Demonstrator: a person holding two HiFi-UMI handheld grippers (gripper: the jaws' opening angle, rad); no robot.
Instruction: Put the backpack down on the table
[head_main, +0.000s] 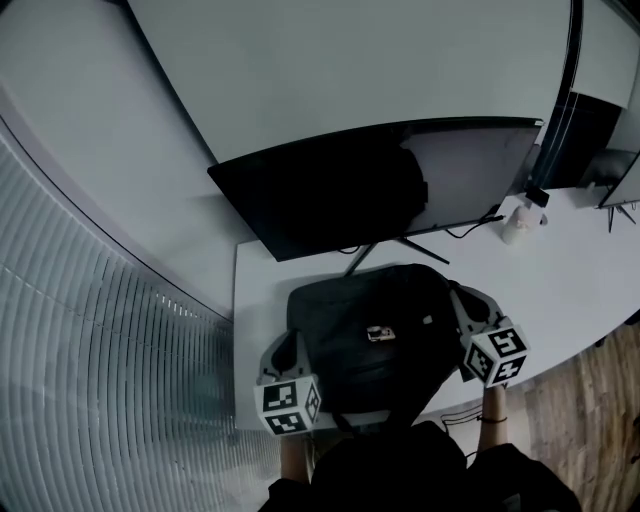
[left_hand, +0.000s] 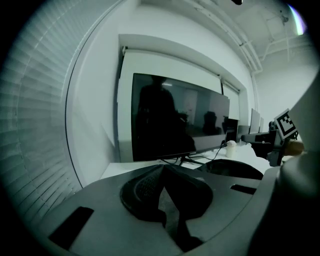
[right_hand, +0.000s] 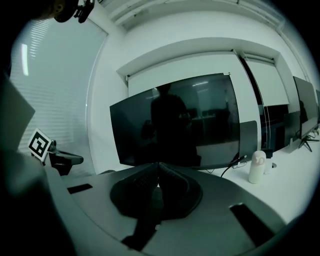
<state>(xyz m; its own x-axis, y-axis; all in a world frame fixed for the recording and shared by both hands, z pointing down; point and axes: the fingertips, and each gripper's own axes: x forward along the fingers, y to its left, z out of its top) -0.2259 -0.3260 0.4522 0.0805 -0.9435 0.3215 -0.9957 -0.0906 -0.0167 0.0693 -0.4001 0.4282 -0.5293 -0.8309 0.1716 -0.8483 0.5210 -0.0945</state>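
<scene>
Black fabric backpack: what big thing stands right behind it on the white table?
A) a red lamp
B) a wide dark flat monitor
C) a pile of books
B: a wide dark flat monitor stands on the white table just behind the black fabric backpack.

White table (head_main: 258, 340), smooth-topped, set against a white wall. Standing directly on it: a wide dark monitor (head_main: 380, 190) on a splayed-leg stand (head_main: 358, 260), with a black cable (head_main: 475, 226) trailing rightward over the surface. Near the cable's end stands a small white rounded container (head_main: 515, 225), upright. Further right is a second dark monitor (head_main: 585, 140). A dark backpack (head_main: 370, 330) covers the near middle of the table; whether it touches the surface cannot be told.
</scene>
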